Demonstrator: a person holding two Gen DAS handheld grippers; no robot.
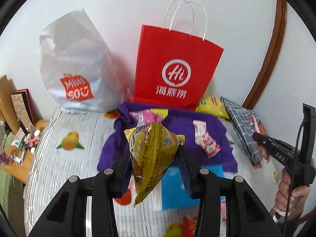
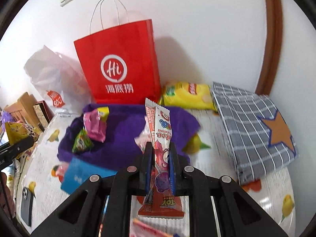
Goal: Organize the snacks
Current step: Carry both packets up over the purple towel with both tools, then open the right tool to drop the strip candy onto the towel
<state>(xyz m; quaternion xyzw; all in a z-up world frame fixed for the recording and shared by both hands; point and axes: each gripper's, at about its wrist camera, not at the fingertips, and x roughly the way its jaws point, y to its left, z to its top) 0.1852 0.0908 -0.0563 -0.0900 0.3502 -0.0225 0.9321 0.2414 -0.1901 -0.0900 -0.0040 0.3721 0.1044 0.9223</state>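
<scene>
My left gripper (image 1: 155,154) is shut on a yellow-green snack packet (image 1: 152,158) and holds it above the table. My right gripper (image 2: 160,158) is shut on a long red and white Toy Story candy packet (image 2: 161,138), held upright. A purple cloth (image 2: 122,134) lies on the table with several small snack packets on it, among them a pink one (image 2: 94,126) and a green one (image 2: 82,143). A red paper bag (image 1: 173,69) stands behind the cloth against the wall. The right gripper shows at the right edge of the left wrist view (image 1: 276,150).
A white Miniso plastic bag (image 1: 75,69) stands left of the red bag. A yellow chips bag (image 2: 187,94) and a grey checked pouch with an orange star (image 2: 254,130) lie at the right. A blue box (image 2: 79,173) and a phone (image 2: 26,203) lie near the front left.
</scene>
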